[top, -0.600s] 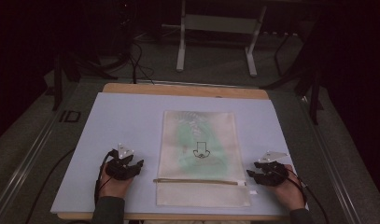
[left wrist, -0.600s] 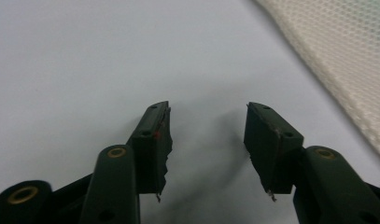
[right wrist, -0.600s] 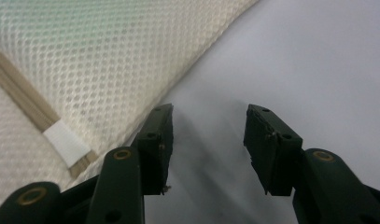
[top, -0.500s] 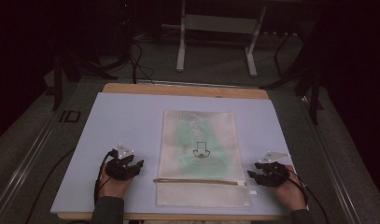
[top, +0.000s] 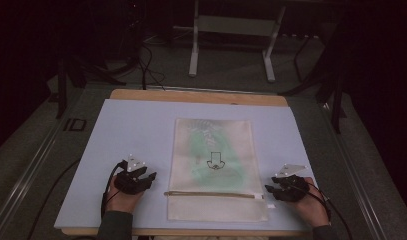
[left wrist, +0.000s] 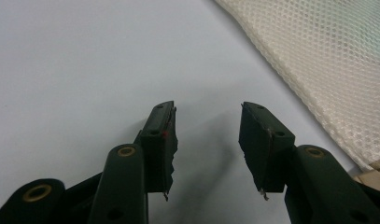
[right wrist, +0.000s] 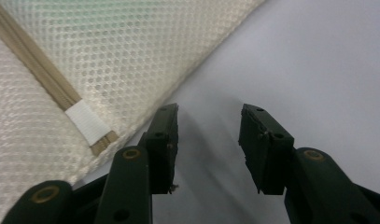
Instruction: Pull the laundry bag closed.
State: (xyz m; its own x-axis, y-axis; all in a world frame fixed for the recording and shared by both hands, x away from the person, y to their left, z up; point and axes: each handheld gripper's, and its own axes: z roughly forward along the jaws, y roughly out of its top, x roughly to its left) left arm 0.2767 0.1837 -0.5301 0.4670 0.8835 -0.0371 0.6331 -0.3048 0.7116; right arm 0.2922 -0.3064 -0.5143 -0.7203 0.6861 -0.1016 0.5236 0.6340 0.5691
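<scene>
My left gripper (top: 147, 178) rests on the pale blue table cover (top: 131, 130), its jaws wide apart with nothing between them. My right gripper (top: 269, 186) lies at the other side, jaws apart too and empty. Between them lies the white mesh zipper bag (top: 216, 172), flat, its zipper (top: 213, 194) running across near me. The left jaw of my right gripper is just beside the zipper's white end tab (right wrist: 88, 122). Farther away a green garment (top: 211, 150) shows through the mesh.

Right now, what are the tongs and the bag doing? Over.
Left tongs open, empty. Right tongs open, empty. Mesh bag flat between them, zip shut. Nothing in the way.
</scene>
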